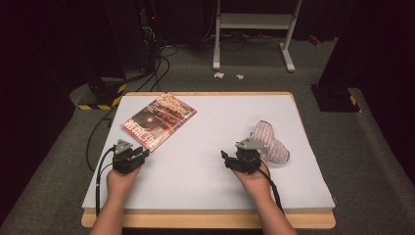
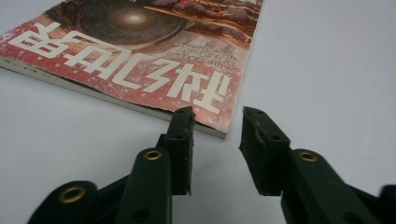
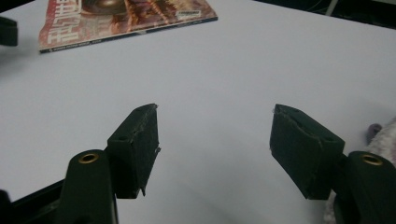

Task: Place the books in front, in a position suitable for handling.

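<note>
Both tools open (left (image 2: 217,122) at magazine (image 2: 140,60)).

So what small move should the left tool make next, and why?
Probably ease the left tool slightly forward and close on the magazine's near corner. Its jaws stand apart with that corner just ahead of the tips, not yet between the pads, and the magazine lies flat on the white table.

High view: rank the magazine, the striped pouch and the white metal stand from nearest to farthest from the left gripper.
1. The magazine: just ahead of the left gripper, its near corner right at the gripper's tips.
2. The striped pouch: across the table, beside the right gripper.
3. The white metal stand: on the floor beyond the table's far edge.
</note>
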{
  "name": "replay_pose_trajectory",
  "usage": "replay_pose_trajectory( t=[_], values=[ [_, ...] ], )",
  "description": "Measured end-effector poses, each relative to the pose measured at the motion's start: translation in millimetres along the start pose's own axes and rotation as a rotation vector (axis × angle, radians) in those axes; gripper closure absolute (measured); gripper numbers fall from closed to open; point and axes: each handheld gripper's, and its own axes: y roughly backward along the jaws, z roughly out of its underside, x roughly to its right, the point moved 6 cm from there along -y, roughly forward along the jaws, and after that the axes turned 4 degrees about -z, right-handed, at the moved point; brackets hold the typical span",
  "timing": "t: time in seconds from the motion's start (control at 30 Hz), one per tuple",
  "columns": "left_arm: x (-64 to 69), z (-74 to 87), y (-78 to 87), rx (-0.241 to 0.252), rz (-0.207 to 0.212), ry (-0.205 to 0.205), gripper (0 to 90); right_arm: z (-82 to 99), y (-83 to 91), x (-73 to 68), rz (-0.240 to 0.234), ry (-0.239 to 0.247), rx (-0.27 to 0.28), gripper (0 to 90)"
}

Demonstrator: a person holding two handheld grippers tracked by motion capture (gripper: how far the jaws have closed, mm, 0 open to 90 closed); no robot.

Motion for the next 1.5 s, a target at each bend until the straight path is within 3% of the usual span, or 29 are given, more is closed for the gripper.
replay_pose_trajectory(
  t=[0.13, 0.27, 0.47, 0.63, 0.73, 0.97, 1.1, 1.2, 1.3, 1.5],
  values=[
    [-17.4, -12.8, -7.2, 0.004, -0.034, 0.011, 67.4, 4.7, 3.0, -5.5, -0.018, 0.011, -0.001, 32.5],
    [-40.6, -23.4, -17.3, 0.016, -0.062, 0.069, 54.8, 6.9, 6.0, -7.9, -0.034, 0.013, 0.013, 32.9],
    [-66.1, -40.5, -42.7, -0.007, -0.109, 0.060, 42.0, 13.0, 3.9, -6.5, -0.047, 0.007, 0.007, 33.0],
    [-75.6, -56.1, -63.4, -0.022, -0.137, 0.044, 35.6, 16.7, 3.6, -7.6, -0.063, 0.001, 0.001, 32.9],
    [-80.8, -65.2, -76.6, -0.037, -0.148, 0.053, 32.6, 18.9, 3.5, -10.4, -0.077, 0.001, -0.002, 33.0],
    [-96.7, -73.2, -102.0, -0.096, -0.166, 0.126, 26.9, 23.7, 3.8, -14.5, -0.104, 0.004, -0.010, 33.2],
    [-106.5, -71.9, -105.5, -0.090, -0.183, 0.165, 27.3, 25.4, 3.7, -15.9, -0.115, 0.000, -0.014, 33.4],
    [-111.7, -66.6, -107.7, -0.119, -0.192, 0.162, 27.0, 25.9, 2.9, -16.9, -0.123, 0.000, -0.014, 33.5],
    [-115.2, -61.3, -109.6, -0.137, -0.163, 0.196, 26.1, 26.7, 2.2, -18.3, -0.124, -0.001, -0.018, 33.6],
    [-108.1, -58.6, -104.1, -0.161, -0.130, 0.147, 27.7, 27.1, 0.7, -20.0, -0.123, -0.003, -0.024, 33.7]
  ],
)
